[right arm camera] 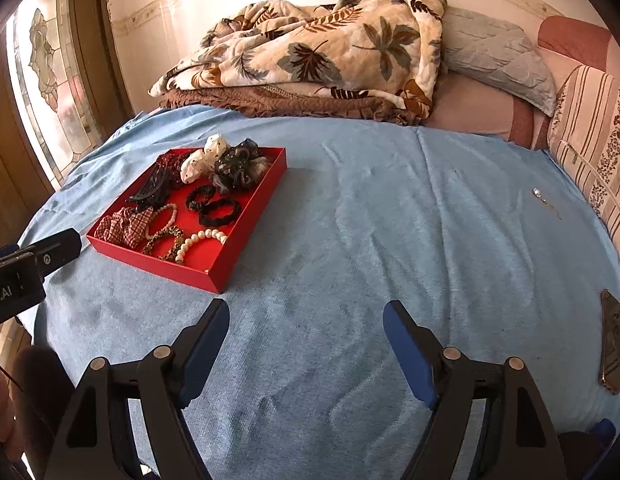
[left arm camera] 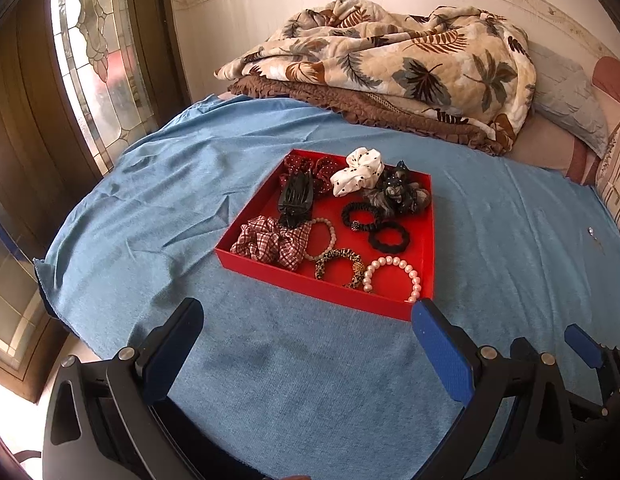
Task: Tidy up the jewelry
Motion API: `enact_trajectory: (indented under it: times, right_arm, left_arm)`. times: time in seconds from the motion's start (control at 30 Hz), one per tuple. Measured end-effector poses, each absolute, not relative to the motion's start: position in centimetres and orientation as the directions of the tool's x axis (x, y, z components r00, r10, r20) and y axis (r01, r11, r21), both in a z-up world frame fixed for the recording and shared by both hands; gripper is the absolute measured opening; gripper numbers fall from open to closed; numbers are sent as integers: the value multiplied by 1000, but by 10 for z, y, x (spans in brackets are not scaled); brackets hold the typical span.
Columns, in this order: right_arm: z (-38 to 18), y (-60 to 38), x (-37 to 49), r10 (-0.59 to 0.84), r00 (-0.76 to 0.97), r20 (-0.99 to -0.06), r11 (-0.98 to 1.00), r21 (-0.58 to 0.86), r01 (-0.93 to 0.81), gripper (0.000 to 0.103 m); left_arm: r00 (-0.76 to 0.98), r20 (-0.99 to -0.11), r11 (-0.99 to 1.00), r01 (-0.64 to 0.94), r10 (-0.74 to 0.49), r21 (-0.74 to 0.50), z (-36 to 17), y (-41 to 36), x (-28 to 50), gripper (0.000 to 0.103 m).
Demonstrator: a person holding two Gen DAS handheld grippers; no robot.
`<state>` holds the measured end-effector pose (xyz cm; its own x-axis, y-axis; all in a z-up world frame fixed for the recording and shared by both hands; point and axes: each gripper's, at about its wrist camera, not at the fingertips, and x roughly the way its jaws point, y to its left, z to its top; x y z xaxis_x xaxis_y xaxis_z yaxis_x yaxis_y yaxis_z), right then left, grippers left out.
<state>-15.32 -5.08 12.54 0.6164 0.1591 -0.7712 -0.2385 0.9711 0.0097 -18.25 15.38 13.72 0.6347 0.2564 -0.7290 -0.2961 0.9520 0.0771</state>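
Where tray wall (right arm camera: pixel 158 258) rises, pearl bracelet (right arm camera: pixel 198 245) half-hidden.

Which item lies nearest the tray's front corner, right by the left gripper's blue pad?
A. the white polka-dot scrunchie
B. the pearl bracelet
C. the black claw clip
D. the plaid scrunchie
B: the pearl bracelet lies in the red tray's near corner, just beyond the left gripper, while the scrunchies and the clip lie further back or to the left.
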Motion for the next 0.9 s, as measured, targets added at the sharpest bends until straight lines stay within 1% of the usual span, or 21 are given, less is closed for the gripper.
enact_trajectory:
  times: [0.4, 0.6, 0.9]
  right_arm:
    - [117, -42, -148, 149, 599, -787, 967, -11, -256, 83]
    - [128, -31, -143, 158, 620, -769, 960, -27, -278, 85]
    - [116, -25, -147, 162, 590, -791, 953, -30, -303, 85]
  left_arm:
    - [618, -739, 939, -339, 268, 57, 132, 172, -180, 103]
    - [610, -745, 936, -349, 270, 53, 128, 179, -179, 103]
    - [600, -754, 936, -348, 266, 53, 127, 181, -178, 103]
